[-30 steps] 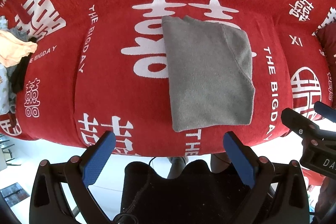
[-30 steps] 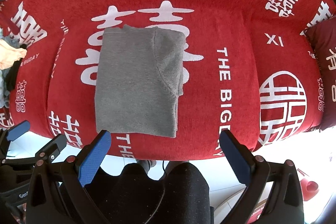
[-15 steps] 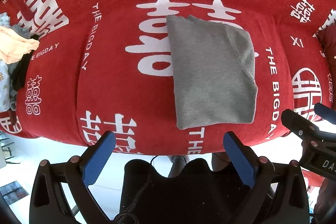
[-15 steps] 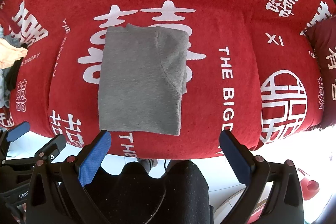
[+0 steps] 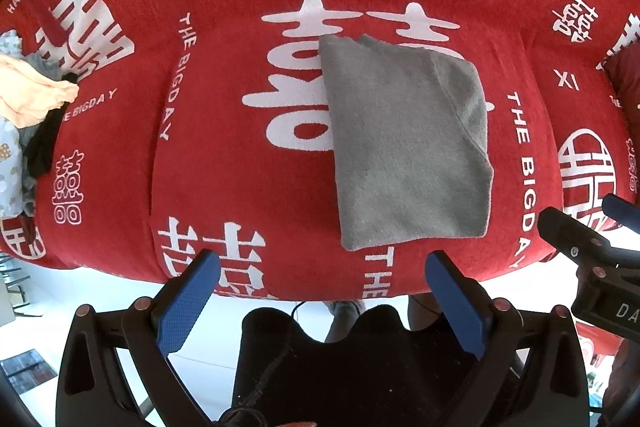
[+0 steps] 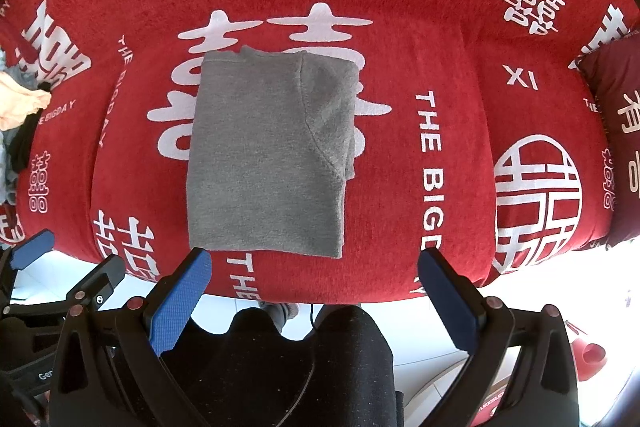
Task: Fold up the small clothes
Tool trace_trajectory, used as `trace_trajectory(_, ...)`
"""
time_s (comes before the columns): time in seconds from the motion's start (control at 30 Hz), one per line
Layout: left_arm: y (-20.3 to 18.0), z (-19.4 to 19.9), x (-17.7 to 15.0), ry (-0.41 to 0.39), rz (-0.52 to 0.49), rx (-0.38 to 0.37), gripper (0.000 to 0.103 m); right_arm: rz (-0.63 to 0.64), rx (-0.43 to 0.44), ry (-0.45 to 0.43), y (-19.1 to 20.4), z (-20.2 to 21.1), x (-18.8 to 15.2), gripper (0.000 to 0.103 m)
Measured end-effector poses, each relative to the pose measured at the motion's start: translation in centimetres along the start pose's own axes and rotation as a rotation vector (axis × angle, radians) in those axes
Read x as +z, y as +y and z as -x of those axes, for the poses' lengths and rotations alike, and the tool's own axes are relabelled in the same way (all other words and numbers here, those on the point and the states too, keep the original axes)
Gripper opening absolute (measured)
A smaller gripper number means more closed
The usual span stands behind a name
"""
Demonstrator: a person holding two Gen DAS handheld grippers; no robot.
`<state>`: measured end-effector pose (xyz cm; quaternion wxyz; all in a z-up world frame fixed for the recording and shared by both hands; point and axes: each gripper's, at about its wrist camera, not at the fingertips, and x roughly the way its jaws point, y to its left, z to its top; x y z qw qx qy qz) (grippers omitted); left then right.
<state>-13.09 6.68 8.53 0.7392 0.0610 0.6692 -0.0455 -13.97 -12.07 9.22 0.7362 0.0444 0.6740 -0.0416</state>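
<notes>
So the grey garment (image 6: 268, 159) is folded into a neat rectangle, lying flat on the middle seat cushion of the red sofa cover (image 6: 460, 47) with the white wedding characters. Both tongs hang off the front edge with nothing in them: left gripper (image 5: 320, 301) spread wide, right gripper (image 6: 314, 293) spread wide too, neither touching the cloth. There's a pile of other clothes (image 5: 28, 115) at the far left.
</notes>
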Motion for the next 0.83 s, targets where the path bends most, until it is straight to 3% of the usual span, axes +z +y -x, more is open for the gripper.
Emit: trace_trajectory(0.83, -0.65, 0.03, 0.43, -0.045, -0.032, 0.016, 0.103, 0.007, -0.005, 0.002, 0.11, -0.25, 0.65, 0.103)
